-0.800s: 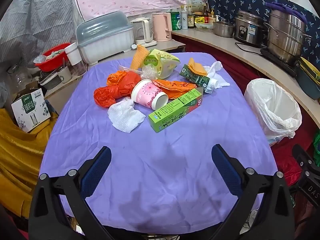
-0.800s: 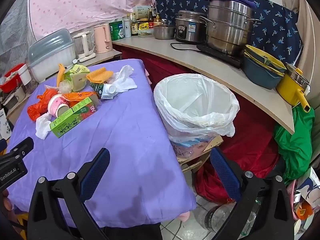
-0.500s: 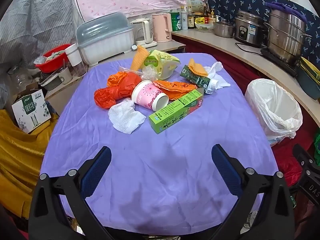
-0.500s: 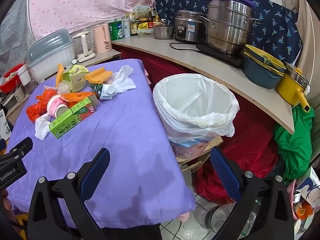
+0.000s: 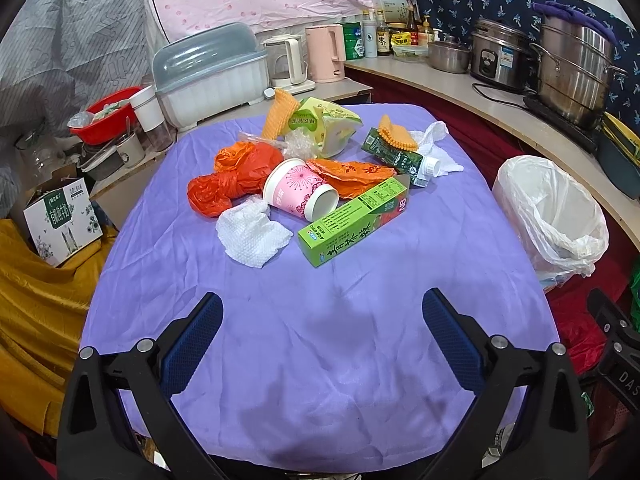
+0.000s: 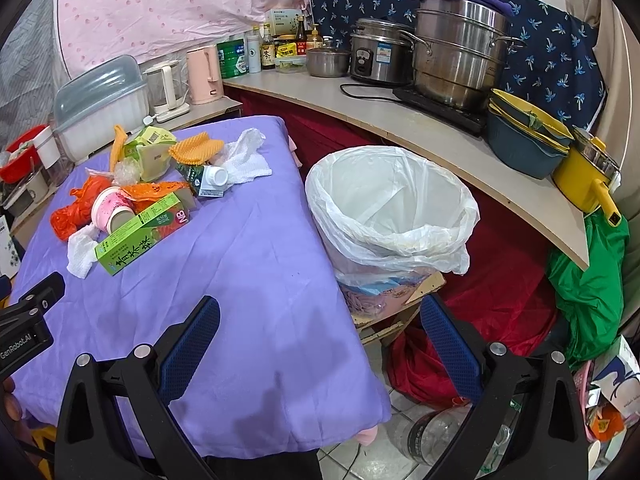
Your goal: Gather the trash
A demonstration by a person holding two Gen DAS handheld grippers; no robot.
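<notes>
On a purple-covered table, a heap of trash waits beside a lined bin, and both grippers hang wide open and empty.

From the left wrist view, the left gripper (image 5: 322, 320) points down over bare purple cloth (image 5: 320, 360), its blue pads spread apart with nothing between them. Ahead lie a green tea box (image 5: 352, 220), a pink paper cup (image 5: 298, 194) on its side, a white tissue (image 5: 252, 234), an orange plastic bag (image 5: 236, 182) and a small green carton (image 5: 396, 156). From the right wrist view, the right gripper (image 6: 318, 322) is likewise spread and empty, near the table's right edge. A white-lined trash bin (image 6: 392, 216) stands on the floor just beside the table, apart from the trash pile.
</notes>
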